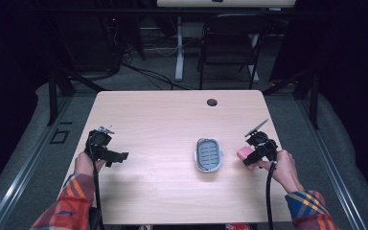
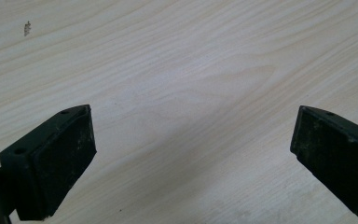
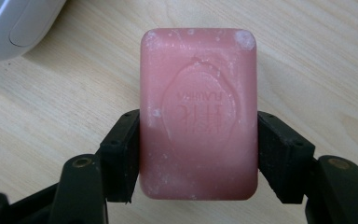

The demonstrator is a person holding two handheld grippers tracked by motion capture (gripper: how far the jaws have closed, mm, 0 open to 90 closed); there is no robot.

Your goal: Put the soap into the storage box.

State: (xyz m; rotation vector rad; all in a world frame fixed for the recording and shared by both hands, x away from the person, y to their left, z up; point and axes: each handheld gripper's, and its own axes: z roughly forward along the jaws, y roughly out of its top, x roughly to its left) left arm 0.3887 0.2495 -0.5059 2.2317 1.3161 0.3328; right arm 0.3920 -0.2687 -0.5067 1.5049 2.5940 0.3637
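Near the right side of the table [image 1: 172, 110], the right tongs [image 3: 198, 154] pinch a pink soap bar [image 3: 198, 112] by its two long sides. From above, the soap bar [image 1: 245, 154] sits at the tips of the right tongs [image 1: 252, 156], just beside a grey soap dish [image 1: 208, 154] that lies flat near the middle of the table. The dish looks empty, so the job seems to be putting the soap into it. The left tongs [image 2: 191, 154] are spread wide with nothing between them, and they hang over bare wood. From above, the left tongs [image 1: 111, 155] are well apart from the dish. Some things could go wrong from here. Soap is smooth and can be slippery, so the bar could slide out of the pads if the hand tips it or the squeeze gets weak. The pads hold the lower half of the bar, so the far end could swing down. The dish is light and nothing holds it, so a bump from the bar could push it away across the table. The bar could also land on the rim and tip out. As for room, the way from the soap to the dish is short and open. The right hand is close to the right edge of the table, so a dropped bar could roll off there.
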